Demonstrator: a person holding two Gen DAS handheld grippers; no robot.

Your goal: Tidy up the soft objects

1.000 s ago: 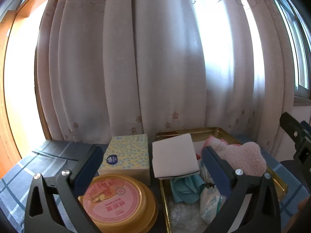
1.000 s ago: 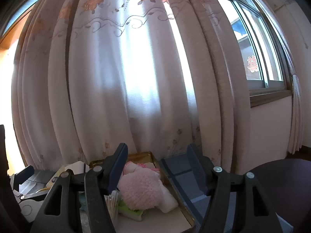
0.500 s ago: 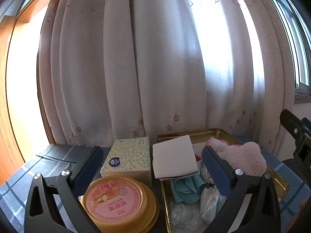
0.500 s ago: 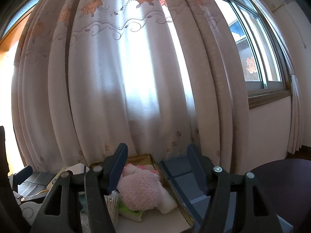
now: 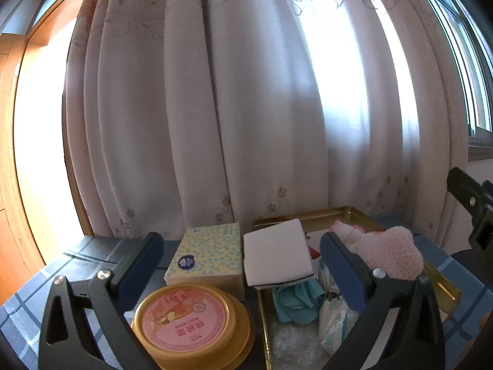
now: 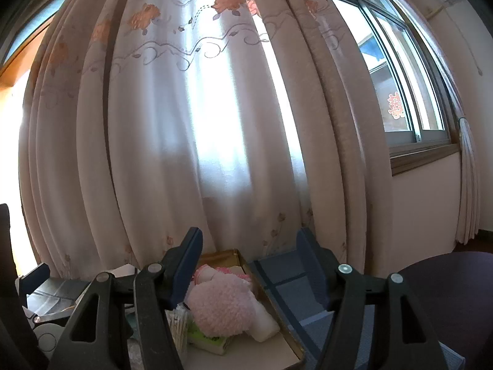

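Between the two hand-held tools, on a blue checked tablecloth (image 5: 77, 265), a shallow gold-coloured metal tin (image 5: 443, 289) is seen, and most of the soft things are gathered inside it. A fluffy pink plush item (image 5: 391, 252) is lying on top of the pile at the tin's far right side, with its longer dimension judged to run roughly from the near rim towards the curtain (image 5: 246, 108). A white rectangular sponge pad (image 5: 275, 254) is propped over a teal cloth (image 5: 295, 302) at the tin's left side. Outside the tin, to its left, a yellow dotted tissue box (image 5: 209, 254) and a round gold tin with a pink lid (image 5: 185, 320) are set on the cloth.

The left gripper (image 5: 240, 259) is held with its jaws wide apart and nothing between them, tilted slightly down, the tissue box and sponge pad lying ahead of it. The right gripper (image 6: 246, 262) is also held parted and empty, pointing level. From it the plush item (image 6: 222, 305) is seen ahead, below and slightly left of centre, just beside its left finger. The right hand is therefore judged the nearer to the plush item, and a downward dip is thought to be needed before any grasp.
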